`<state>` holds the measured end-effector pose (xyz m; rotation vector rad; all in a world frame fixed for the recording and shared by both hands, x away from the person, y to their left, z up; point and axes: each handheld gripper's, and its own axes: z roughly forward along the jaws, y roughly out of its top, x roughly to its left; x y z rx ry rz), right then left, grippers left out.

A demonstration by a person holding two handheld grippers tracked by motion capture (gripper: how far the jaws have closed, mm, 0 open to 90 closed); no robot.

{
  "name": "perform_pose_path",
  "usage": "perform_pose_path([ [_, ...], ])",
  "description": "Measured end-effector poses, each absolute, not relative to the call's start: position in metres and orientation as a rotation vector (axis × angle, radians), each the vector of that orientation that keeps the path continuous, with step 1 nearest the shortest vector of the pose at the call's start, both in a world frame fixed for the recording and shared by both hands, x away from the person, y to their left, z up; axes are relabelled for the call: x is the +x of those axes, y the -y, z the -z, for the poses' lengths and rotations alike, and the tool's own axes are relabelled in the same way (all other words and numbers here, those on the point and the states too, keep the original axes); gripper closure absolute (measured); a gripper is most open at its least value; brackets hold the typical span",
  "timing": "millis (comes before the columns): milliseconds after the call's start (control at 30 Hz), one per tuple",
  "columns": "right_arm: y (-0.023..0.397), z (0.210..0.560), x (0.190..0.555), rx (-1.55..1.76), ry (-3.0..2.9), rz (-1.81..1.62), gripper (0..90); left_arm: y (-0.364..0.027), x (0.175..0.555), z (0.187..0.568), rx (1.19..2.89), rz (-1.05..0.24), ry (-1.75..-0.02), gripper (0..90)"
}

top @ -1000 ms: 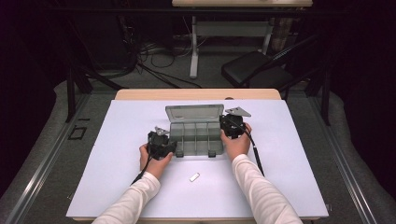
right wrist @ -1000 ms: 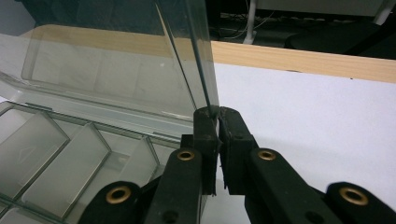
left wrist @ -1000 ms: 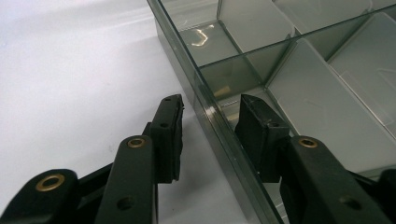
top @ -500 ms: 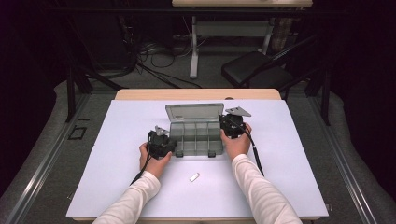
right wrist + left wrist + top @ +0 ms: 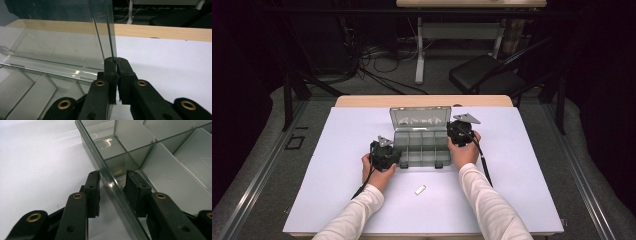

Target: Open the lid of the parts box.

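- Right now your right gripper (image 5: 116, 65) is pinched tight on the side edge of the clear lid (image 5: 421, 120), which stands nearly upright at the far side of the organizer box (image 5: 422, 147), centre of the high view.
- Meanwhile your left gripper (image 5: 112, 183) straddles the box's left wall (image 5: 110, 178); its jaws have just been closing, yet a gap shows on both sides of the wall.
- Note the box's long axis runs left to right in the high view, one gripper at each end.
- So the lid hinges along the far edge; your right hand must carry any swing, I judge.
- Also, a small white piece (image 5: 420, 189) lies nearer you, lower centre, apart from both.
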<state>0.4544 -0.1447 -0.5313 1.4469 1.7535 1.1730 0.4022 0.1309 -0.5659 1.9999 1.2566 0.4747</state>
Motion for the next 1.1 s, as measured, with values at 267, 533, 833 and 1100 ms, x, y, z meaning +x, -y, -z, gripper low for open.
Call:
perform_pose_path([
  [267, 0.145, 0.531, 0.459, 1.452, -1.754, -1.177, 87.3, -0.131, 0.402, 0.566, 1.991, -0.467, -1.266, 64.5],
  [533, 0.144, 0.528, 0.47, 1.5, -1.769, -1.152, 87.6, -0.13, 0.401, 0.567, 1.983, -0.473, -1.269, 64.6],
  [833, 0.143, 0.525, 0.478, 1.54, -1.784, -1.13, 87.8, -0.13, 0.401, 0.567, 1.98, -0.475, -1.272, 64.7],
  [1100, 0.143, 0.526, 0.483, 1.564, -1.781, -1.128, 87.9, -0.13, 0.401, 0.567, 1.979, -0.475, -1.273, 64.7],
])
